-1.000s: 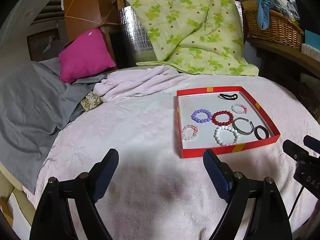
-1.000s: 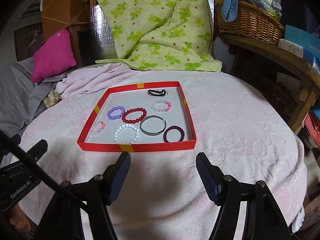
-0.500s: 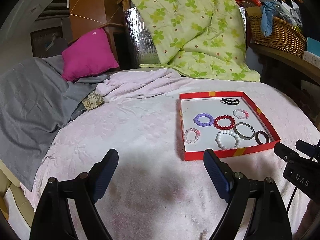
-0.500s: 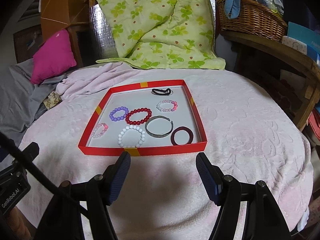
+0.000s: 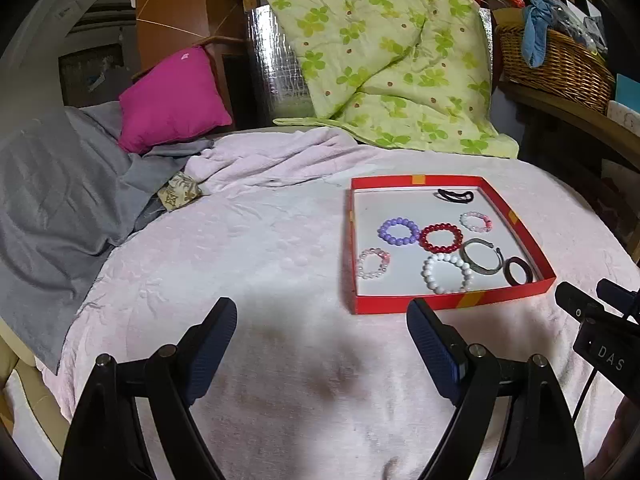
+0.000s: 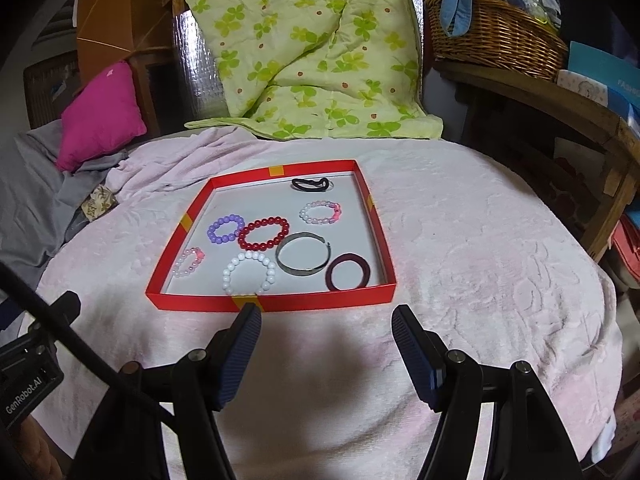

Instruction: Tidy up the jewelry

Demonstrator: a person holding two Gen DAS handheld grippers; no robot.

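Inside the red tray (image 6: 272, 303): eight bracelets and bands lying loose, seemingly unsorted. Short of its near wall, left claw (image 5: 322, 346) and right claw (image 6: 326, 346) wide apart, empty.

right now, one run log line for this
phase: approach | left gripper: open, empty | right gripper: open, empty | bracelets: in red tray

A pale pink blanket (image 6: 460, 264) covers the surface ahead of the fingers. Beyond it leans a green clover-print quilt (image 6: 312, 52); a magenta cushion (image 5: 172, 98) lies far left, and a wicker basket (image 6: 496, 36) sits on a wooden shelf (image 6: 540, 92) far right.
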